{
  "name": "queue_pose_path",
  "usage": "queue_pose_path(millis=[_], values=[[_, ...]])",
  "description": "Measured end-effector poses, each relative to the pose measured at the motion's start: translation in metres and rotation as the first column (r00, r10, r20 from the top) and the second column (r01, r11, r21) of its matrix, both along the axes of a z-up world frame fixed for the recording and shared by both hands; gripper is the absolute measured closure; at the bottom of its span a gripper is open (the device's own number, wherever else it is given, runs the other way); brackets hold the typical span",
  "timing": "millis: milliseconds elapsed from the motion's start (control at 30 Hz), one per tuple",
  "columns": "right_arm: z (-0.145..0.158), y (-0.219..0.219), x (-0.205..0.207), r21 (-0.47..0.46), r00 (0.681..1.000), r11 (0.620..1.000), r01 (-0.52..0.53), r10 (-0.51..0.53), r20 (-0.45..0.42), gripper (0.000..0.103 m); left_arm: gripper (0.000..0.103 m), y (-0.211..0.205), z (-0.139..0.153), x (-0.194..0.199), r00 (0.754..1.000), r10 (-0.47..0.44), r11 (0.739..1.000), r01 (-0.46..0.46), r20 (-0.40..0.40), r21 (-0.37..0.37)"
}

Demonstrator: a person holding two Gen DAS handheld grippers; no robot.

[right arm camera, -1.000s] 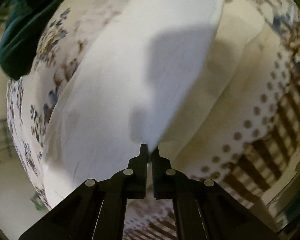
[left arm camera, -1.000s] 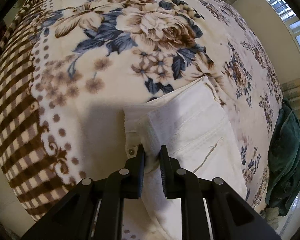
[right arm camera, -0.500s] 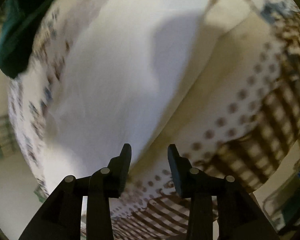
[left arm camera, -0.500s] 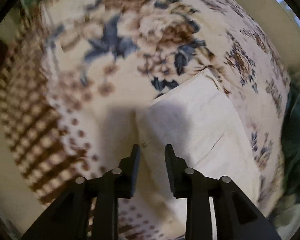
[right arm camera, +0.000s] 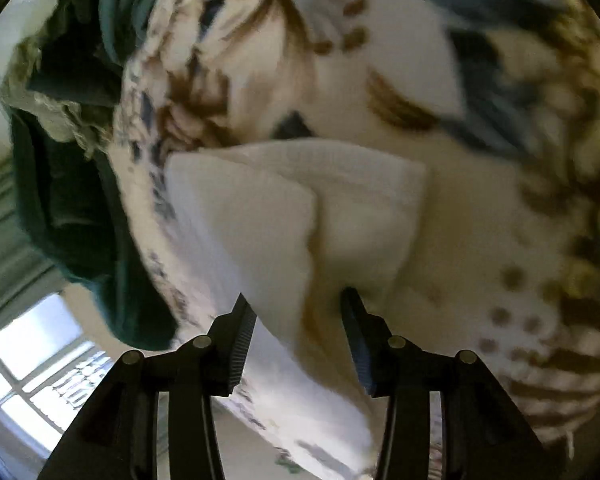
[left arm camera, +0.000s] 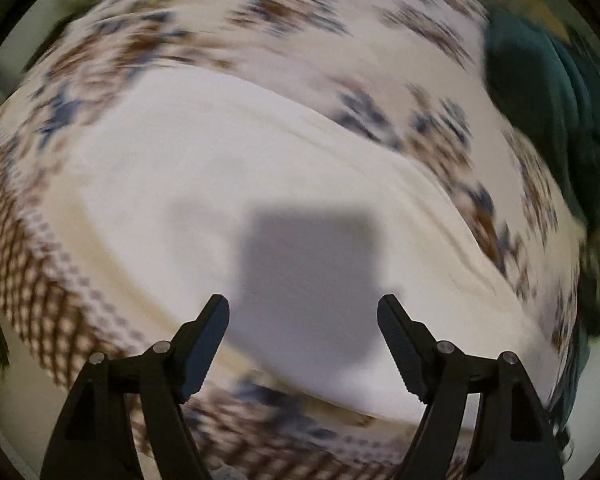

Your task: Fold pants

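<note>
While both hand-held grippers (left arm camera: 303,308) (right arm camera: 298,300) gape empty, white pants (left arm camera: 204,184) lie on a floral blanket (right arm camera: 400,40).

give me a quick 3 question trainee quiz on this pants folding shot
1. True or false: the left hand-held gripper is clamped on the white pants.
2. What do the pants lie on? A) floral blanket B) bare wooden table C) tiled floor
3. What colour is the bundled fabric beside the floral blanket?

Key: 1 false, its jaws are wide apart; the right hand-held gripper is open too. 2 A. 3 dark green.
</note>
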State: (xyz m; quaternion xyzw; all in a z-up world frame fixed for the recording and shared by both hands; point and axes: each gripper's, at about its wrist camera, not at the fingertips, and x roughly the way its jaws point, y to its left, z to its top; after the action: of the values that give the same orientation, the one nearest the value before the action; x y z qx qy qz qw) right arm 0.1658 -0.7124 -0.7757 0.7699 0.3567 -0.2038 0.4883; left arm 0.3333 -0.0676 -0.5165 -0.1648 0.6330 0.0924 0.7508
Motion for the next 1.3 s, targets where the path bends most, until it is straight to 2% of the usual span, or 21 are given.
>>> queue_pose_path(millis=[100,167,267,333,367,400,467,633,700,767,833,867,967,1033,1100,1133,1167,1233,1300], values=[[0.024,-0.013,0.009,-0.147,0.994,0.989,0.003,0.012,0.105,0.056,0.028,-0.043,-0.012,0.003,0.997,-0.069,0.997,0.068,-0.04,-0.034],[0.041,-0.021,0.017,-0.23,0.986,0.973,-0.02,0.058,0.157,0.056,0.028,-0.066,-0.013,0.002,0.993,-0.106,0.994,0.104,-0.052,-0.04],[0.049,-0.026,0.028,-0.283,0.979,0.953,-0.111,0.153,0.133,0.058,0.028,-0.099,-0.013,0.0,0.982,-0.185,0.983,0.185,-0.048,-0.014],[0.05,-0.027,0.032,-0.32,0.977,0.934,-0.16,0.196,0.082,0.074,0.028,-0.112,-0.014,-0.001,0.973,-0.228,0.974,0.229,-0.047,0.005],[0.05,-0.026,0.031,-0.33,0.977,0.925,-0.187,0.21,0.036,0.093,0.028,-0.118,-0.016,-0.001,0.967,-0.249,0.968,0.25,-0.052,0.015],[0.047,-0.031,0.022,-0.336,0.977,0.92,-0.203,0.215,-0.001,0.097,0.028,-0.123,-0.018,-0.001,0.963,-0.263,0.964,0.264,-0.056,0.025],[0.039,-0.034,0.022,-0.335,0.975,0.917,-0.218,0.216,-0.046,0.098,0.028,-0.128,-0.024,-0.001,0.957,-0.281,0.958,0.284,-0.067,0.044],[0.038,-0.038,-0.006,-0.351,0.969,0.904,-0.246,0.215,-0.124,0.099,0.028,-0.128,-0.035,0.0,0.956,-0.28,0.958,0.284,-0.088,0.04],[0.036,-0.037,-0.017,-0.353,0.955,0.891,-0.286,0.232,-0.187,0.099,0.028,-0.124,-0.037,-0.001,0.957,-0.276,0.959,0.28,-0.09,0.037],[0.025,-0.033,-0.012,-0.323,0.914,0.863,-0.387,0.312,-0.261,0.089,0.028,-0.118,-0.04,-0.002,0.958,-0.272,0.96,0.277,-0.095,0.046],[0.026,-0.031,-0.011,-0.309,0.899,0.853,-0.421,0.348,-0.265,0.077,0.028,-0.108,-0.044,-0.001,0.962,-0.254,0.965,0.26,-0.102,0.045],[0.031,-0.03,-0.01,-0.306,0.894,0.849,-0.432,0.356,-0.272,0.065,0.028,-0.104,-0.045,-0.001,0.964,-0.243,0.968,0.249,-0.107,0.042],[0.068,-0.009,-0.008,-0.342,0.868,0.807,-0.482,0.384,-0.316,0.062,0.028,-0.086,-0.043,0.003,0.972,-0.209,0.976,0.215,-0.104,0.042],[0.098,0.027,0.012,-0.359,0.82,0.741,-0.567,0.465,-0.335,0.062,0.028,-0.075,-0.04,0.009,0.975,-0.198,0.978,0.204,-0.1,0.052],[0.117,0.082,0.048,-0.355,0.742,0.652,-0.67,0.599,-0.301,0.062,0.028,-0.063,-0.038,0.021,0.978,-0.185,0.981,0.189,-0.094,0.045],[0.119,0.107,0.068,-0.339,0.702,0.617,-0.71,0.659,-0.269,0.062,0.028,-0.058,-0.036,0.029,0.98,-0.178,0.982,0.182,-0.087,0.047],[0.118,0.14,0.096,-0.312,0.649,0.578,-0.754,0.728,-0.22,0.062,0.028,-0.054,-0.034,0.037,0.982,-0.175,0.983,0.179,-0.078,0.049],[0.112,0.193,0.137,-0.271,0.575,0.527,-0.806,0.804,-0.147,0.062,0.028,-0.049,-0.035,0.06,0.979,-0.188,0.98,0.192,-0.077,0.049],[0.093,0.253,0.186,-0.23,0.487,0.457,-0.859,0.868,-0.095,0.062,0.028,-0.049,-0.042,0.085,0.97,-0.224,0.972,0.23,-0.095,0.056]])
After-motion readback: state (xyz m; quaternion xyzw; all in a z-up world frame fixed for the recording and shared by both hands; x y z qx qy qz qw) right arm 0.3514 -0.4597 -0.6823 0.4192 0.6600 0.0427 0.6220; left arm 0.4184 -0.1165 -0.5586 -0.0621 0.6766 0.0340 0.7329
